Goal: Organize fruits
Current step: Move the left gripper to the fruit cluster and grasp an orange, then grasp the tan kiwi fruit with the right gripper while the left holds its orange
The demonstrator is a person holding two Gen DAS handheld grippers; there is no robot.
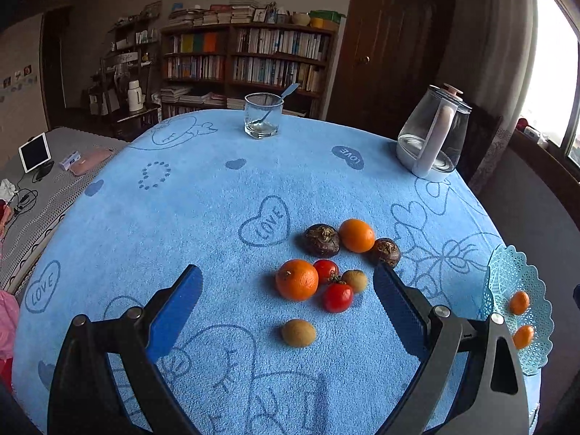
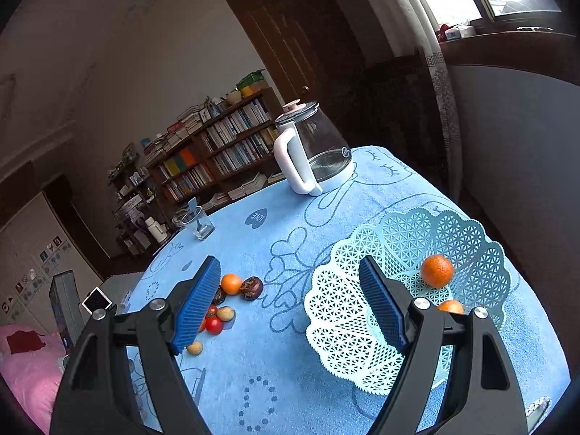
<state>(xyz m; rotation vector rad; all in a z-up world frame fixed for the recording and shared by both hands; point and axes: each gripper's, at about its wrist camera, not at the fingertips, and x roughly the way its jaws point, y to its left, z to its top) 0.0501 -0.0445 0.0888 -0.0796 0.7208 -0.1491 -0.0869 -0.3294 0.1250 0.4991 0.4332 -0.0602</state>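
Observation:
A pile of fruit lies on the blue towel-covered table: a big orange, a second orange, two red tomatoes, two kiwis, and two dark brown water chestnuts. My left gripper is open above the table, its blue pads flanking the pile. A light blue lattice fruit basket holds two small oranges and also shows at the right edge of the left wrist view. My right gripper is open and empty just left of the basket's rim. The pile also shows in the right wrist view.
A glass kettle with a white handle stands at the far right of the table. A glass tumbler with a spoon stands at the far edge. A bookshelf and a brown door stand behind. A tablet lies on a grey surface to the left.

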